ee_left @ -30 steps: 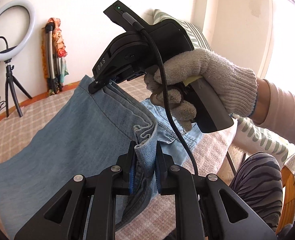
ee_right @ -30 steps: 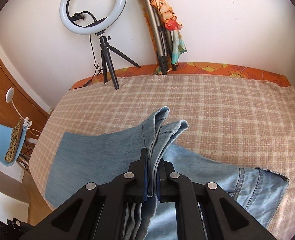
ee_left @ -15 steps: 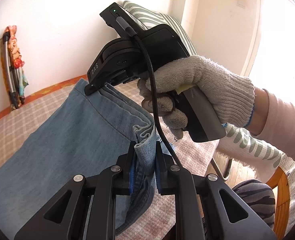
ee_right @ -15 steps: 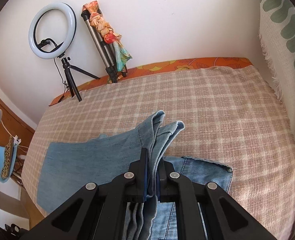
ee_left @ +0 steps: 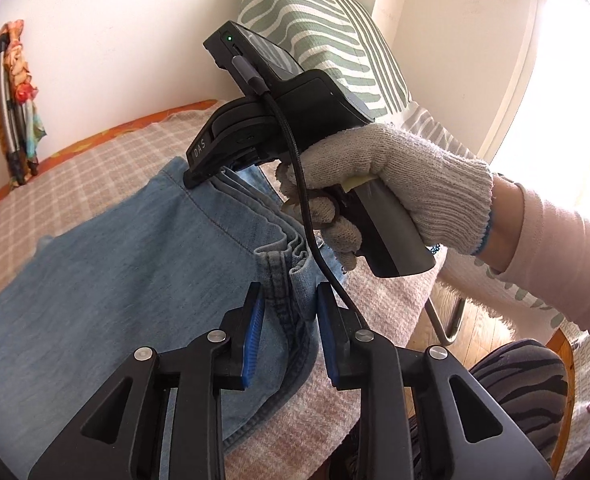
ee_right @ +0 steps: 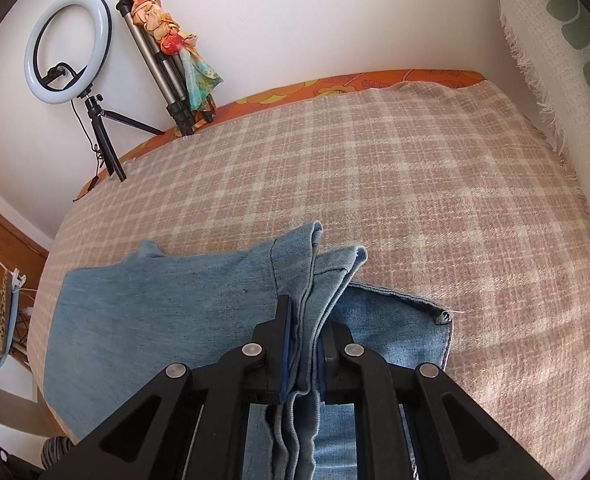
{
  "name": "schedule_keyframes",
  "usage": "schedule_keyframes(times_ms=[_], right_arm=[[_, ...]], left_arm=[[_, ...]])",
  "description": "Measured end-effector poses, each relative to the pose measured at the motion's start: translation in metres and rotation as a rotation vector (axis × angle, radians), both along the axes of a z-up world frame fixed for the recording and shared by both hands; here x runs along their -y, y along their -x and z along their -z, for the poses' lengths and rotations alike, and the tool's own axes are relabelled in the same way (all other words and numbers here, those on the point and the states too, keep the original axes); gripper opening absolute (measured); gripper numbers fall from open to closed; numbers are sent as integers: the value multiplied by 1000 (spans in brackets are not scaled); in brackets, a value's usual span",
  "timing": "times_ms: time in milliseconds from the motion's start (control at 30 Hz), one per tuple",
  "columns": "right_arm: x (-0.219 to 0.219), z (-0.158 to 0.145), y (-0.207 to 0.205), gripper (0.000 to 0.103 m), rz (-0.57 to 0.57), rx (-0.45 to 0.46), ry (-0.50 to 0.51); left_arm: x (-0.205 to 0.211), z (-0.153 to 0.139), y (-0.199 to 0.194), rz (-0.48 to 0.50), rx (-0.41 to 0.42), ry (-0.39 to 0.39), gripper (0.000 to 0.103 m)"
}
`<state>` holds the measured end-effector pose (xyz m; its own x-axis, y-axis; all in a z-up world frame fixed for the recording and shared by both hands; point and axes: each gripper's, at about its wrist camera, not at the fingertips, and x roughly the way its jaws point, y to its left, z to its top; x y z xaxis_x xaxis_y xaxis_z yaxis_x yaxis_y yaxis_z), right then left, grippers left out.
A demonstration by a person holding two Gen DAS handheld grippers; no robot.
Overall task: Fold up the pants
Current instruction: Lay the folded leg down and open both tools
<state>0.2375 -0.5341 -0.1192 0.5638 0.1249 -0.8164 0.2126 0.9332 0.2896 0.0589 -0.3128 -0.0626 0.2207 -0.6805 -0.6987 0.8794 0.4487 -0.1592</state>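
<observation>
- The left tool [ee_left: 286,312] has its blue pads parted, with the bunched hem of the pants [ee_left: 135,280] standing loose between them; neither pad clearly presses the cloth.
- The right tool [ee_right: 303,344] is clamped narrow on a stack of folded denim edges, which stand up between its fingers.
- In the left view, the right tool's black body carries the white letters "DAS" on its side, a small green light glows at its top end, and a black cable [ee_left: 295,168] runs down from it.
- A gloved hand [ee_left: 395,184] in white knit grips that tool's handle.
- The pants lie folded on a bed under a pink-and-cream plaid blanket [ee_right: 415,184]; one denim layer spreads flat to the left, another sticks out to the right below the lifted edges.
- Beyond the pants, the blanket is bare to its far and right edges.
- An orange flowered sheet [ee_right: 335,88] shows along the far edge of the bed, against a white wall.
- A ring light [ee_right: 69,46] on a small tripod stands at the far left corner, and a folded tripod [ee_right: 163,68] wrapped in a coloured scarf leans on the wall beside it.
- A green-and-white patterned pillow [ee_left: 327,32] rests at the bed's right side.
</observation>
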Motion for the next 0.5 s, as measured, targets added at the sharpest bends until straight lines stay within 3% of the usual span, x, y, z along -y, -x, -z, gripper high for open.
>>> schedule_keyframes(times_ms=[100,133,500], right_arm=[[0,-7,4,36,27,-4,54],[1,-10,8,39,37,7,54],[-26,-53,41,39,18,125,30]], left_arm=[[-15,-9,7,-9,26,-1,26],[-22,-13,7,-17,26,5,27],[-130,-35,-20,-263,33,50,44]])
